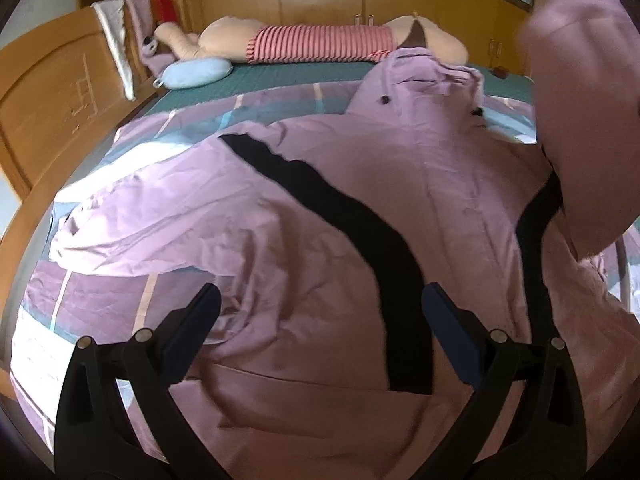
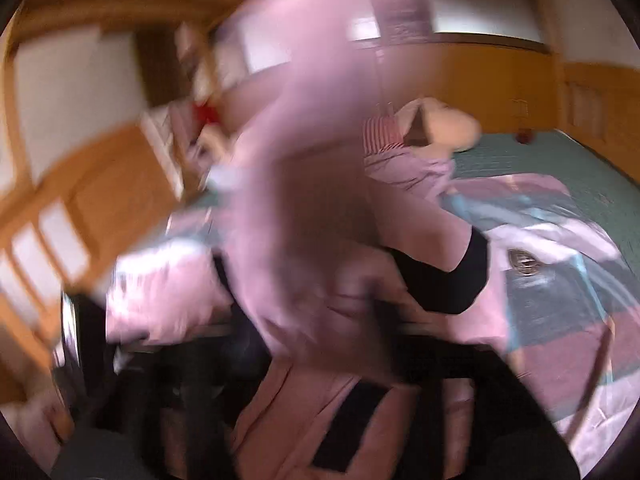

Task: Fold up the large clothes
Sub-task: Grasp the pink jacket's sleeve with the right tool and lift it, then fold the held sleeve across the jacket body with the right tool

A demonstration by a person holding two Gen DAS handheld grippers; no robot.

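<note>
A large pink hooded garment (image 1: pixel 320 184) with black stripes (image 1: pixel 344 216) lies spread on the bed. My left gripper (image 1: pixel 320 300) is open and empty, hovering above its lower part. In the left wrist view a pink sleeve (image 1: pixel 580 92) hangs lifted at the right. The right wrist view is badly blurred: pink cloth (image 2: pixel 304 184) with a black cuff (image 2: pixel 452 280) hangs right in front of the camera. The right gripper's fingers are hidden in blur and cloth, so I cannot tell how its jaws stand.
The bed has a pink and teal patchwork cover (image 1: pixel 80 312) over a green sheet (image 1: pixel 288 76). A long striped plush bolster (image 1: pixel 320 42) and a blue pillow (image 1: pixel 196 74) lie at the far side. A wooden headboard (image 1: pixel 44 96) stands left.
</note>
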